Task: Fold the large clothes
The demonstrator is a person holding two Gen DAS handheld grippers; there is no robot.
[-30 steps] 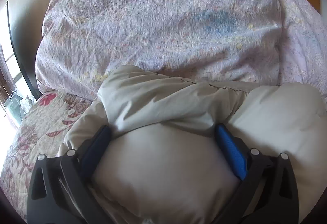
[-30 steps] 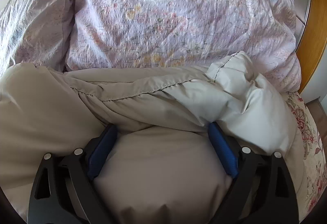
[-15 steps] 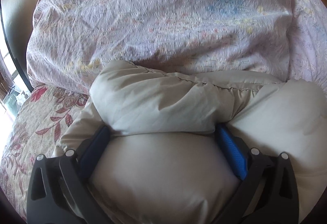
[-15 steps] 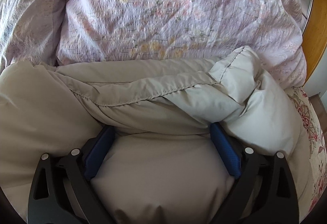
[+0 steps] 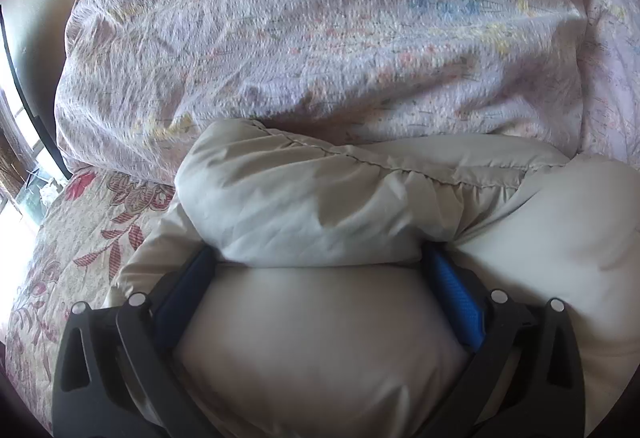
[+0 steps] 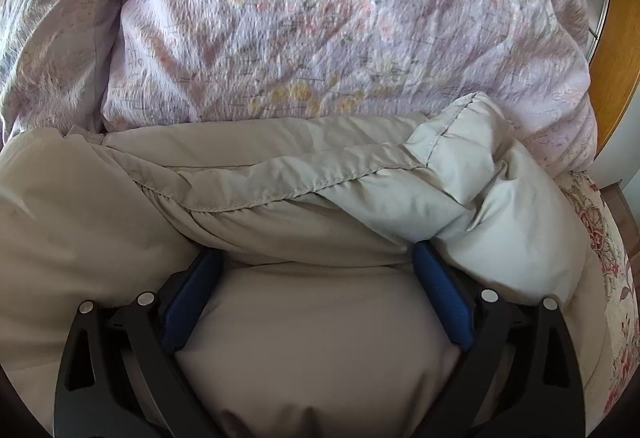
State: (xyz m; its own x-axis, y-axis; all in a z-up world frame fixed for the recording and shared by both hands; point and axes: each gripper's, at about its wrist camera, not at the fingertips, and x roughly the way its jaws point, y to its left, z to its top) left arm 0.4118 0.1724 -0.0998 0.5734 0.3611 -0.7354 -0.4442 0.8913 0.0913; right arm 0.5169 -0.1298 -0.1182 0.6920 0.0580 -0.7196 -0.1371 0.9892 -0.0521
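Bedding fills the scene: a crumpled lilac floral duvet (image 5: 320, 38) heaped at the head of a bed spread with a cream quilted bedspread printed in red flowers (image 5: 72, 238). Our puffy beige padded garment (image 5: 312, 206) lies just in front of that duvet, its stitched hem touching it. At the garment's left end, our left gripper (image 5: 320, 262) has its blue-padded jaws spread wide around a thick roll of the padding, clamped on that bulk. At the right end, our right gripper (image 6: 316, 258) grips the same way, a paler lining corner (image 6: 472, 166) sticking up beside it. We judge a fold is under way; we should keep both ends level, carry the roll evenly and press the trapped air out.
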